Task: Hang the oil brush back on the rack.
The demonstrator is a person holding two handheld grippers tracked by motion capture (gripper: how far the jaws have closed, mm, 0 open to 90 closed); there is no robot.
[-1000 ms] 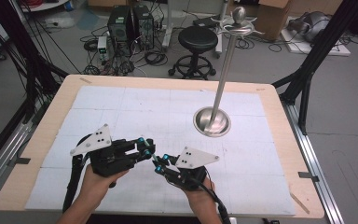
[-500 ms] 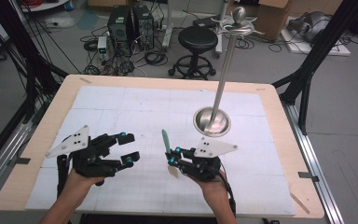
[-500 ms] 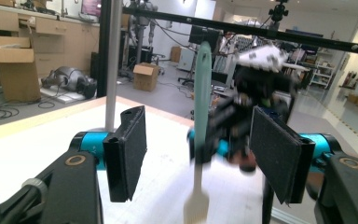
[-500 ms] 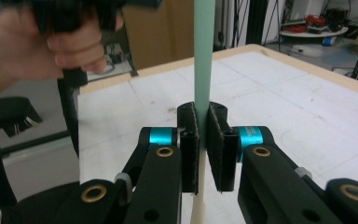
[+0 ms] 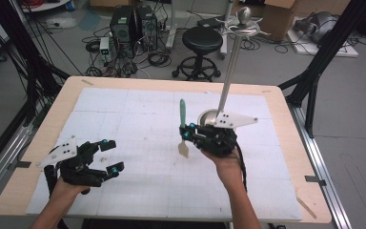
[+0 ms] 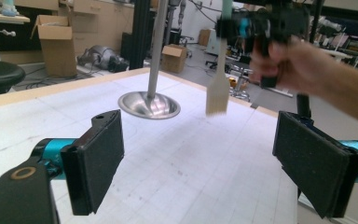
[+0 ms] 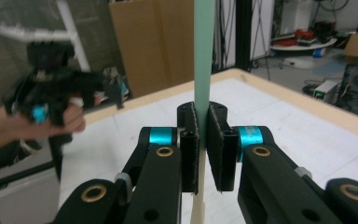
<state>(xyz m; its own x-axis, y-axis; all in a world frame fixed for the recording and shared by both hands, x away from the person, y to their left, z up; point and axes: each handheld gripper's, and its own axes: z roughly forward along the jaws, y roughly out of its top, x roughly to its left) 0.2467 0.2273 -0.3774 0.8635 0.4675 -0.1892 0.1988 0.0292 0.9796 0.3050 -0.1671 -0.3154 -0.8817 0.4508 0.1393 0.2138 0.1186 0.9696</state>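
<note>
Above the white mat (image 5: 138, 124), a spatula (image 5: 183, 129) hung upright.
Right gripper (image 5: 187, 135) pinched its green handle beside the metal stand (image 5: 228, 71); left gripper (image 5: 109, 155), jaws just spread wide, held nothing.

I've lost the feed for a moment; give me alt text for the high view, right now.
The right gripper, lifted above the white table mat, clamps a small spatula with a green handle and cream blade upright, blade down. Just behind it stands a tall metal stand with a round steel base. The left gripper hangs near the table's front left, jaws wide apart with nothing between them.
</note>
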